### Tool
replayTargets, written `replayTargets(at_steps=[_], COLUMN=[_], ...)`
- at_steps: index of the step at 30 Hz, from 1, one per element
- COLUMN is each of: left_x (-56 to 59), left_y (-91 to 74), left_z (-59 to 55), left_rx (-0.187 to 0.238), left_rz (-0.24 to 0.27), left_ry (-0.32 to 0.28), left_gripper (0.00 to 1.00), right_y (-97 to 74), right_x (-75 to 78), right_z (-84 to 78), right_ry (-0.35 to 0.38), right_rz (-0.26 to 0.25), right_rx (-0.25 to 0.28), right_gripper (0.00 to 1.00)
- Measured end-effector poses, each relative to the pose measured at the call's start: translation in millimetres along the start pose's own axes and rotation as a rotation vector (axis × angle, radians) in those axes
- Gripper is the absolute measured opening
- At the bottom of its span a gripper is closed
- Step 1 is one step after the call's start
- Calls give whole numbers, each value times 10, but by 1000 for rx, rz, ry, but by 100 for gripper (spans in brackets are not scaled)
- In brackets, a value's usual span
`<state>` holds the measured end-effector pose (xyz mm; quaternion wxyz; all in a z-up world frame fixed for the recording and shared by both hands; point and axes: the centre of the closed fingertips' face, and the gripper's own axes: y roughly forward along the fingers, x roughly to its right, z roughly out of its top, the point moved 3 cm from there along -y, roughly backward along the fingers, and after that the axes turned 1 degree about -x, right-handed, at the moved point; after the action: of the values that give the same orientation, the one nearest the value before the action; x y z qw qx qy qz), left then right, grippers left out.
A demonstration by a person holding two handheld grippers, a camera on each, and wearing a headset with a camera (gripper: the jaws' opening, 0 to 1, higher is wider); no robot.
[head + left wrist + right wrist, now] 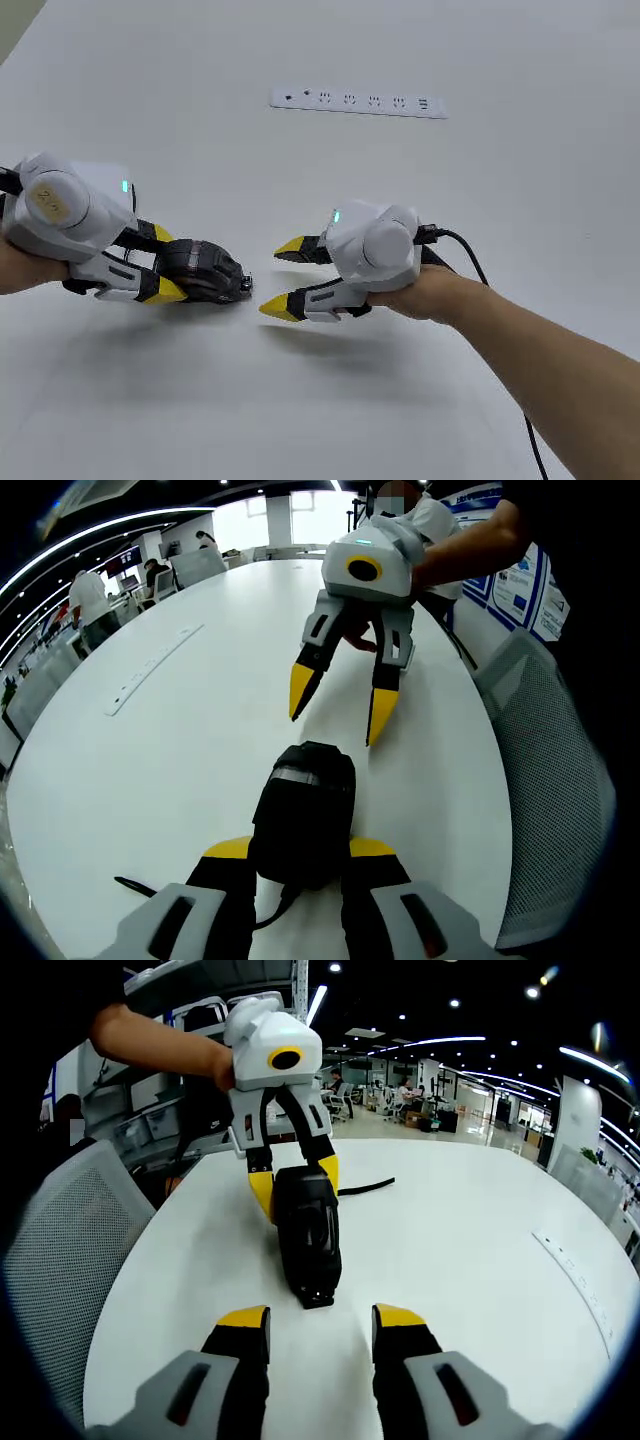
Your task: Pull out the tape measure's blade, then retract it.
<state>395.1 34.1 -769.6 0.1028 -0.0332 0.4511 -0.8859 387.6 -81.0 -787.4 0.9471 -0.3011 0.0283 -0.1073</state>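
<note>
Holding the black tape measure [203, 271] by its rear half, our left gripper [163, 263] has its yellow-tipped fingers [166, 291] closed against the two flat sides of the case. The case rests on the white table [450, 180]. In our left gripper view the tape measure [303, 815] sits squeezed between the left gripper [300, 848] and runs forward from it, its front end pointing at the right gripper [340, 705]. A thin black strap [130, 885] trails from the back of the case across the table.

Our right gripper [282, 277] faces the tape measure from the other side, near it but not touching. Its fingers [278, 308] are spread apart with nothing between them. A black cable [470, 260] runs back from it along the forearm. In our right gripper view, the right gripper [322, 1318] has a wide gap between its fingers. Just ahead, the tape measure [307, 1240] stands on edge, a small tab at its lower front corner turned toward us. Behind it the left gripper [295, 1185] clamps the case from above, and the strap [365, 1187] lies off to one side.

Farther back on the table, well apart from both grippers, lies a white power strip [357, 101]. A grey mesh chair [550, 780] stands beside the table edge.
</note>
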Motion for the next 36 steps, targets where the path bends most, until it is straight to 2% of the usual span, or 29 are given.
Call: replayTargets(at_steps=[18,29,34,36], left_x=[-2,-6,-12,-11], left_y=[2,0,3,4], left_z=[1,0,0,-2], left_rx=[5,8,10,10], left_rz=[-7,-8,-6,-6], left_ry=[-2,-3,-5,-4], left_gripper=[29,29,29,29], right_y=[233,333,321,319], right_x=[-32,-53,-2,-12], right_z=[14,-35,-20,-20], right_ry=[12,-54,-60,-62], right_rz=[47,64,40,55], right_rx=[-8,-56,-47,-44], right_gripper=[31,20,15,14])
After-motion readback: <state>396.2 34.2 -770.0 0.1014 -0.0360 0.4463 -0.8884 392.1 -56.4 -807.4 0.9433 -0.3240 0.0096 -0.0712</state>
